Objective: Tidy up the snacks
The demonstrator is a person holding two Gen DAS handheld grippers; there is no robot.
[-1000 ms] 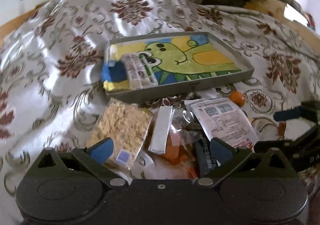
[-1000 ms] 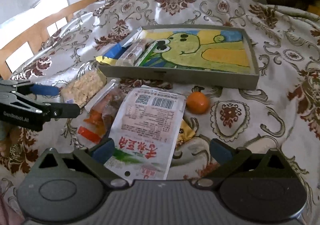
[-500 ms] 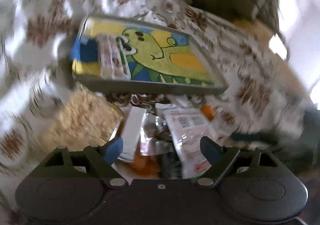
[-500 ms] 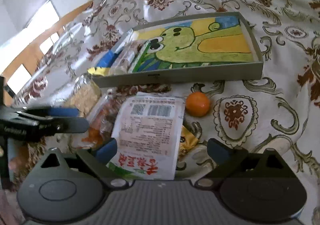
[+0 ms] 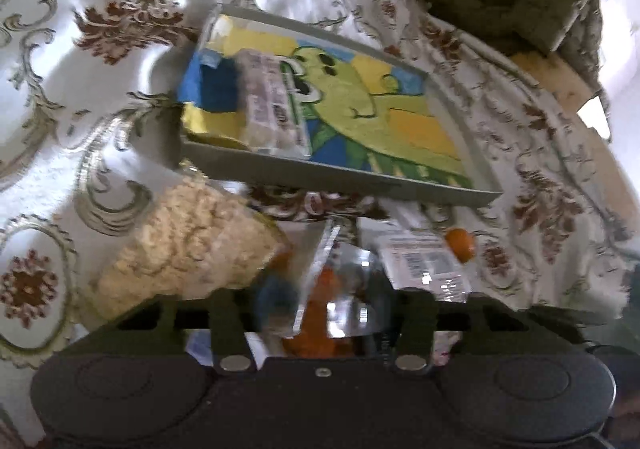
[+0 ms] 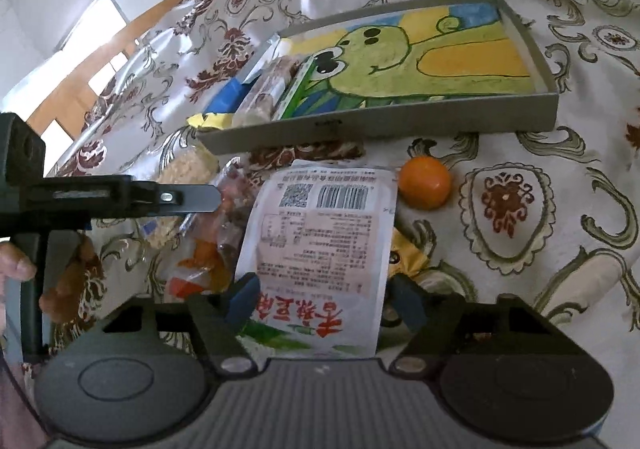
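Grey tray (image 6: 384, 125) holds blue packet (image 6: 226, 95), clear snack pack (image 6: 262, 97).

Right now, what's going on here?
A person holds a gripper in each hand over loose snacks on a patterned cloth. The right gripper is closing around the white printed packet; the left gripper is closing on the clear packet with orange pieces beside it, though blur hides contact. The tray behind already holds a few packets at one end. An orange ball and a bag of pale crumbly snack lie outside it.

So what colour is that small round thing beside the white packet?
Orange, clearest in the right wrist view.
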